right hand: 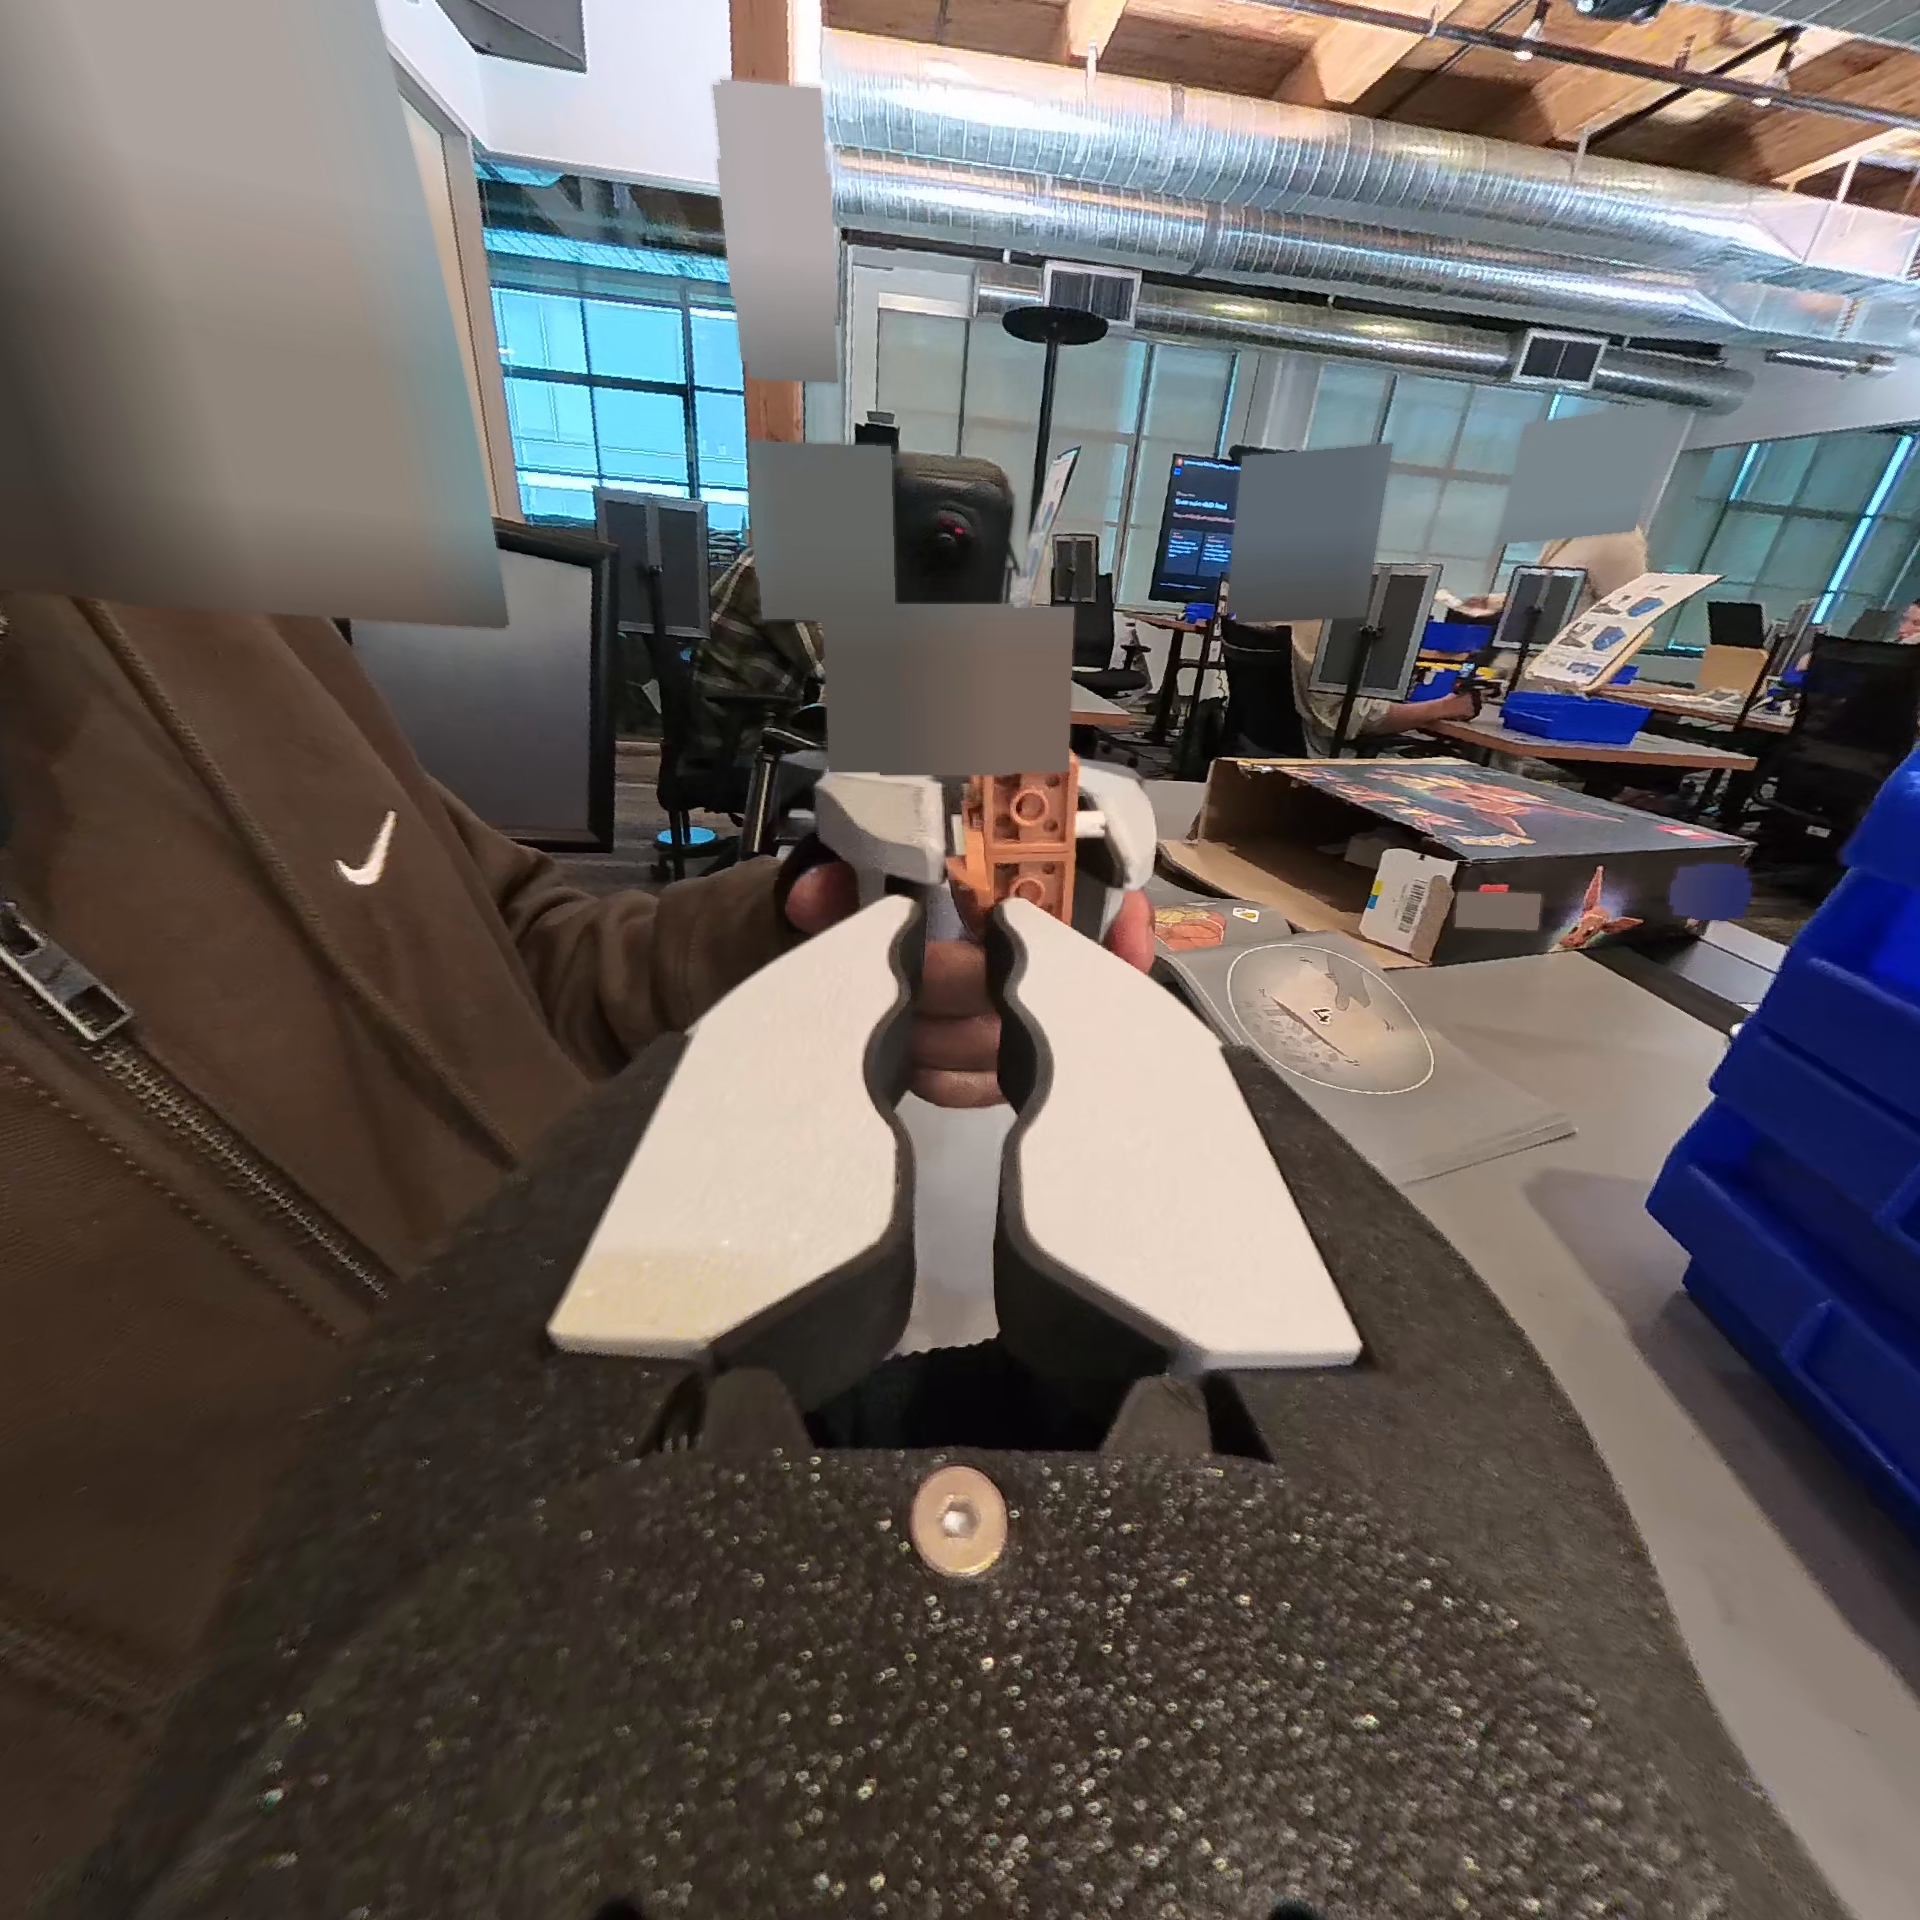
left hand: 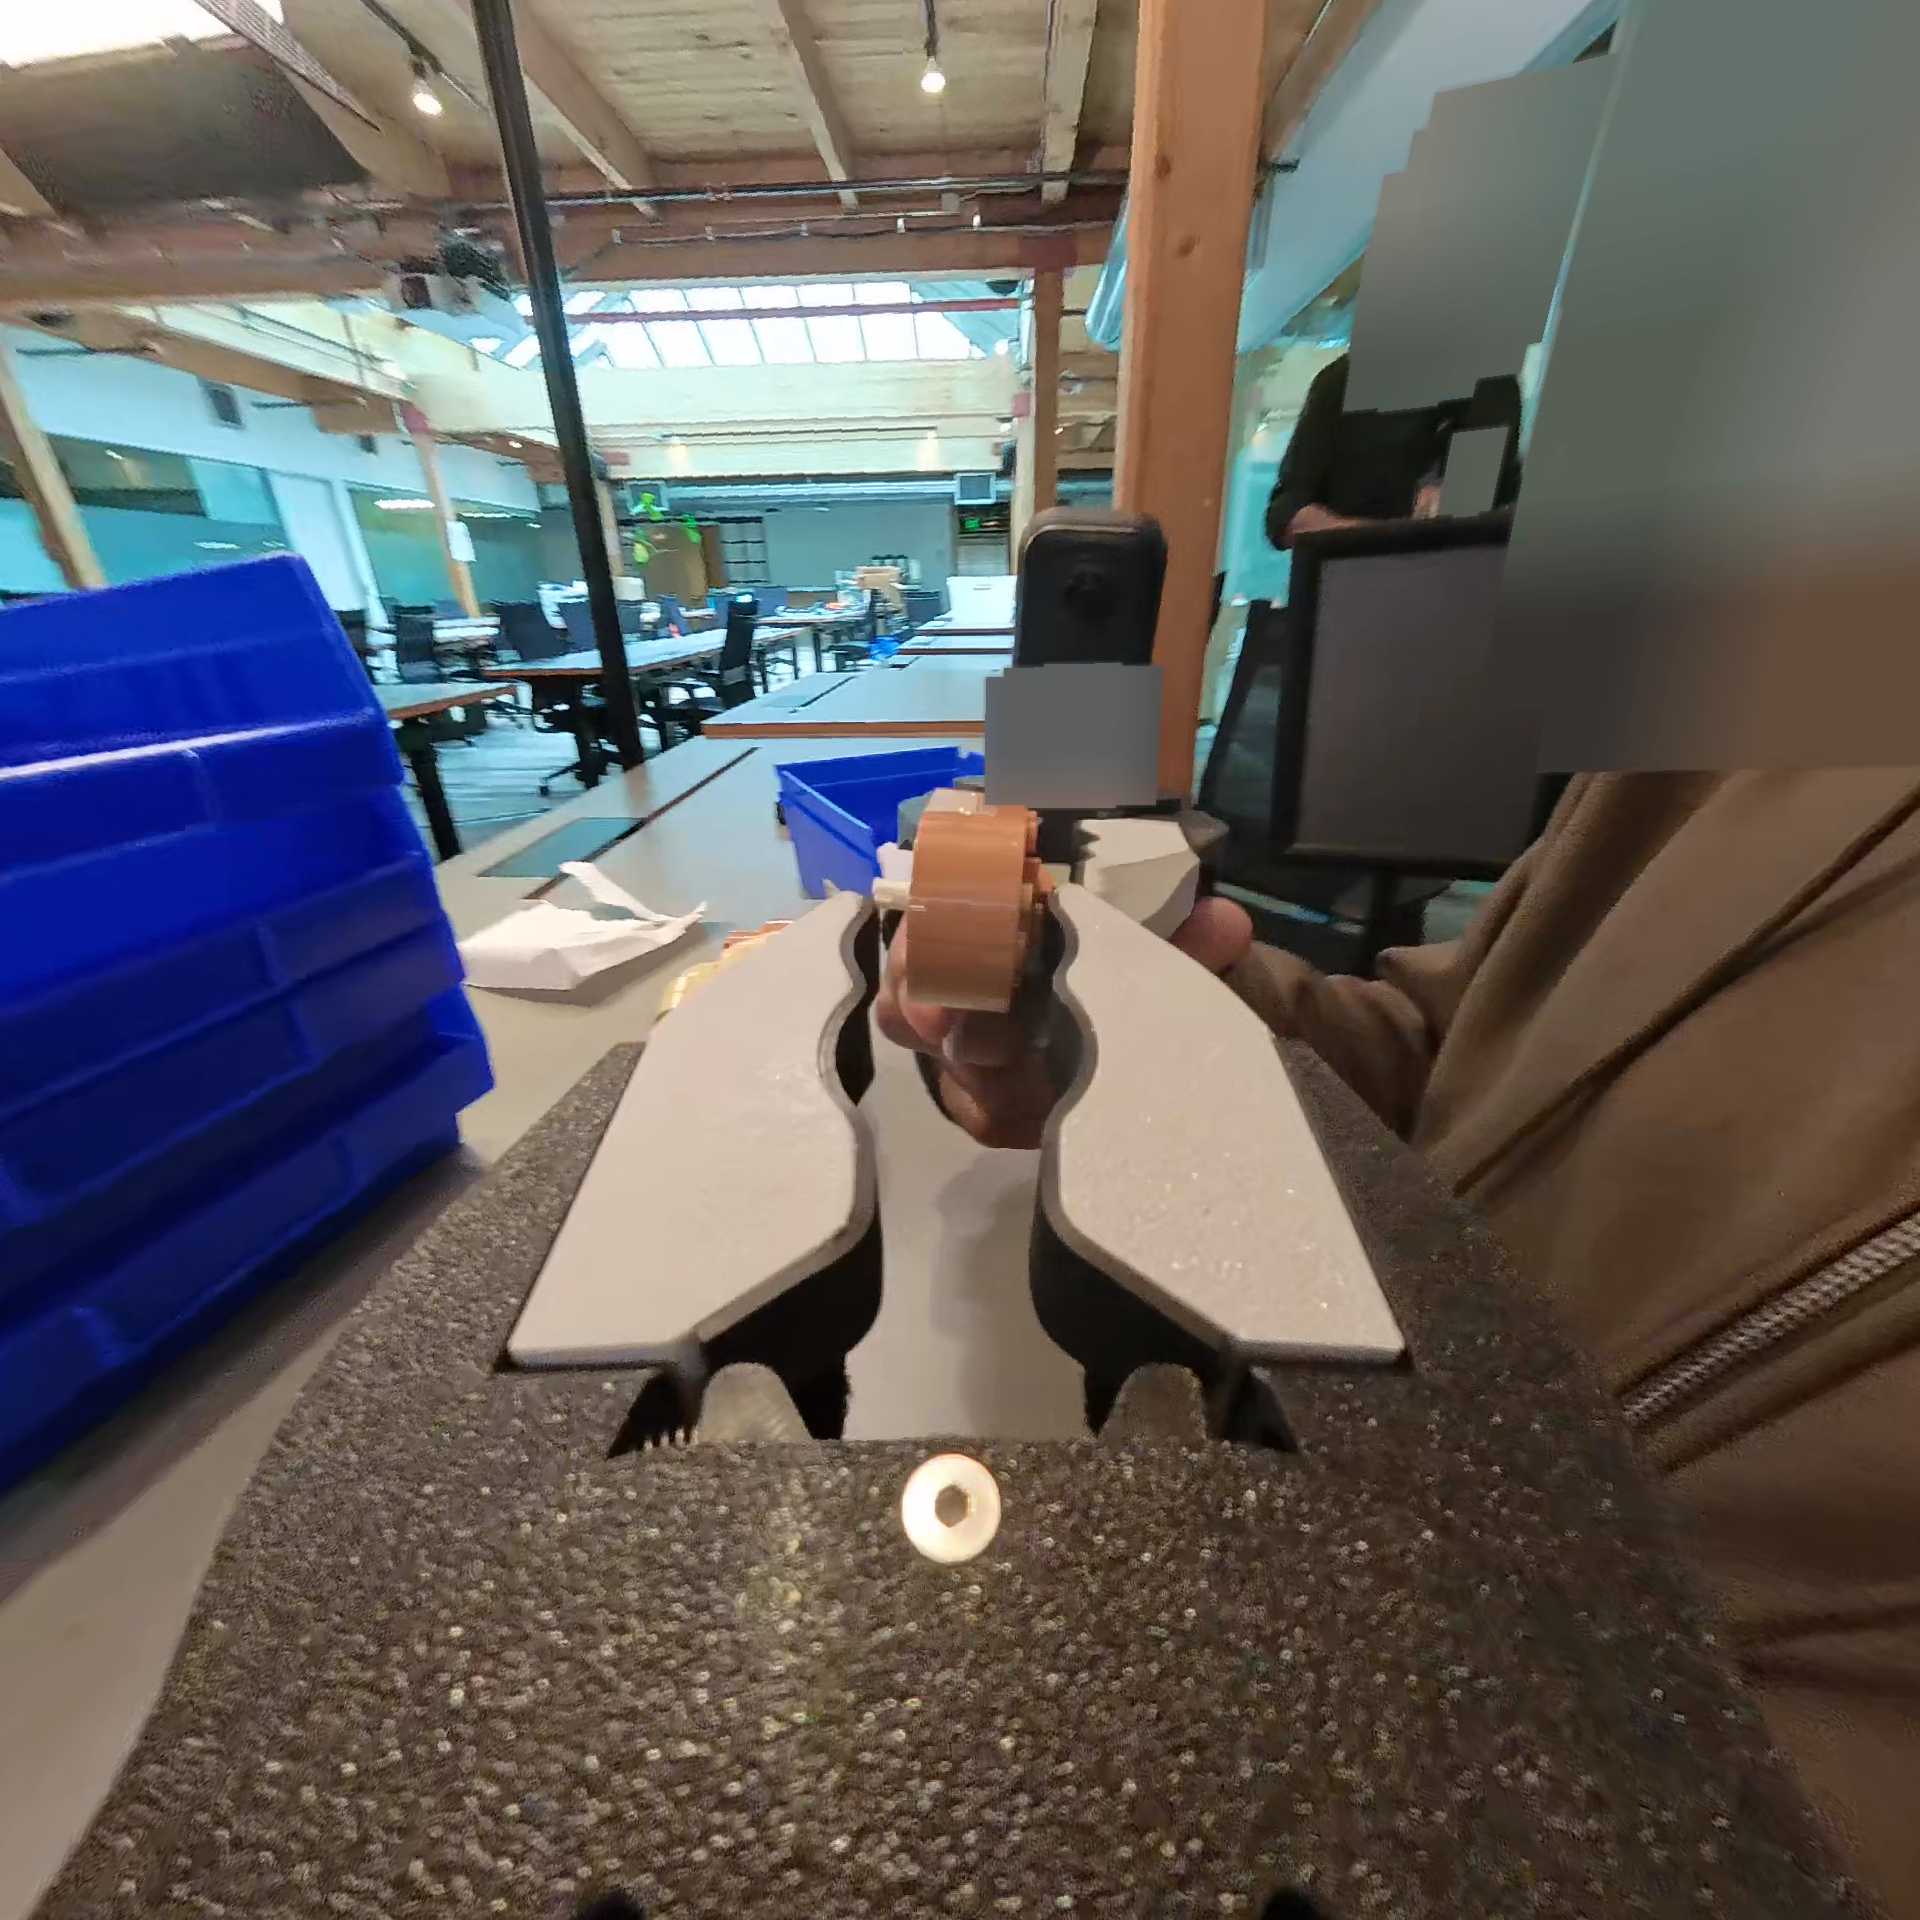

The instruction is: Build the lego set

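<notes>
Left gripper [left hand: 961, 914]: clenched on the orange lego piece [left hand: 961, 935], raised above the table; from the right wrist view, one grey finger [right hand: 883, 831] on each side of the piece.
Right gripper [right hand: 961, 920]: tips drawn close with a narrow gap, aimed at the lower end of the lego piece; cannot tell whether anything is pinched.
Lego piece: rounded orange block with a short white pin [left hand: 891, 891] sticking out of one side; held in the air between the two grippers, over the near edge of the table.
Hands: fingers of the right hand [left hand: 966, 1049] wrapped around the far gripper's handle; same for the left hand [right hand: 956, 1029] in the opposite view.
Sleeve [right hand: 623, 935]: brown zip hoodie, close behind both grippers.
Table [right hand: 1558, 1049]: grey, flat.
Booklet [right hand: 1330, 1018]: flat on the table, just in front of the box.
Box [right hand: 1455, 831]: dark, opened, near the far edge.
Paper [left hand: 582, 935]: white, crumpled, mid-table.
Stack of blue bins [left hand: 208, 935]: along the table's left edge.
Single blue bin [left hand: 852, 800]: farther back.
Other blue bins [right hand: 1818, 1143]: at the right edge.
</notes>
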